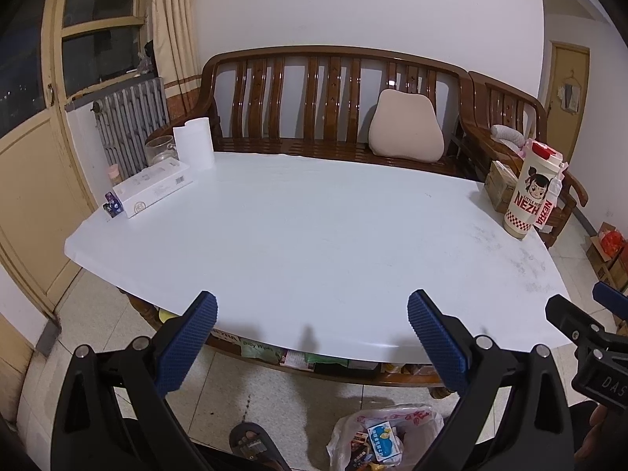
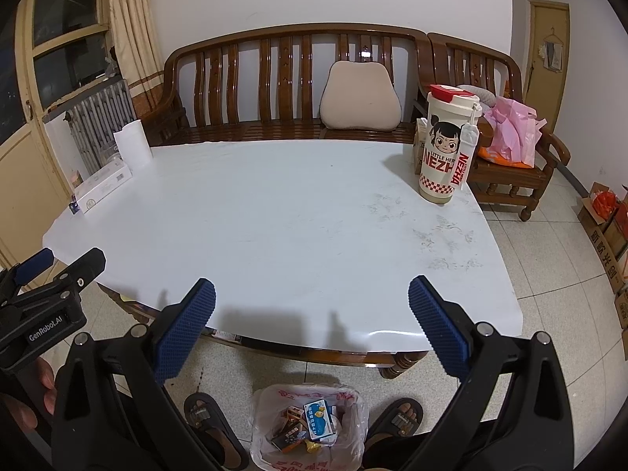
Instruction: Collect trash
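Two handheld grippers hover side by side over the near edge of a white worktop [image 2: 274,212]. The left gripper [image 1: 312,337] has its blue-padded jaws wide apart and holds nothing. The right gripper [image 2: 312,333] is the same: jaws wide apart, nothing between them.

On the floor below the near edge, between the person's sandalled feet [image 2: 204,412], sits a bin [image 2: 310,428] lined with a clear plastic bag. Small boxes and wrappers [image 2: 318,420] lie inside it.

The middle of the worktop is bare. At its far left stand a paper roll [image 1: 194,143], a flat white box [image 1: 153,188] and a glass jar [image 1: 159,149]. At the far right stands a tall cup [image 2: 445,145] with a red lid, printed with a cartoon face. A wooden bench [image 2: 282,90] with a beige cushion [image 2: 361,96] runs behind the worktop, against a white wall.
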{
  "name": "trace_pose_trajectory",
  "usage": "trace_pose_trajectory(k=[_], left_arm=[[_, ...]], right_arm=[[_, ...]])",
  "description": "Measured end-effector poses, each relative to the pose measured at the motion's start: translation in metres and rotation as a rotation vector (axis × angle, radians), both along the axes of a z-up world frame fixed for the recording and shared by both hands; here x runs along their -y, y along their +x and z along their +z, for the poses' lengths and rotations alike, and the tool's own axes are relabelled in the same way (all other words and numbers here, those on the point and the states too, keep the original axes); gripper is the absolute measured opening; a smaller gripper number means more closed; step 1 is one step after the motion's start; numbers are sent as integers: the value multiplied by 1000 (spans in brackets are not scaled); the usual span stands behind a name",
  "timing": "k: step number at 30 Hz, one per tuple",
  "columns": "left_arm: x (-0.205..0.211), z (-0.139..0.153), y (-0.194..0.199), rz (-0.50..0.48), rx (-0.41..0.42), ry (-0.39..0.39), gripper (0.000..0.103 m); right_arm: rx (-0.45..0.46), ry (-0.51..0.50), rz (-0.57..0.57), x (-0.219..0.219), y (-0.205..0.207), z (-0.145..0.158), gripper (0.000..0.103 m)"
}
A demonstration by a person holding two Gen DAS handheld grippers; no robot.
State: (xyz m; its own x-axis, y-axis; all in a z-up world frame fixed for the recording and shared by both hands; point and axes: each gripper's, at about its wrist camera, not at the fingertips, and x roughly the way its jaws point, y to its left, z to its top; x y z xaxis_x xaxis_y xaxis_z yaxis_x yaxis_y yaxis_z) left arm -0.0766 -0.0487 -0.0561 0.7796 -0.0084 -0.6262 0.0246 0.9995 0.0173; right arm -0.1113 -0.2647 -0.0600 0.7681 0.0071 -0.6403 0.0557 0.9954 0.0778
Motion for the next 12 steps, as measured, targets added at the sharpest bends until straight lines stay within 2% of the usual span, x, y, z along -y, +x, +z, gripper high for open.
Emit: trace_pose_trajectory(k=[12], left_arm=[[0, 0, -1, -1, -7, -14, 95]], right_arm=[[0, -1, 1, 0, 1, -3, 96]])
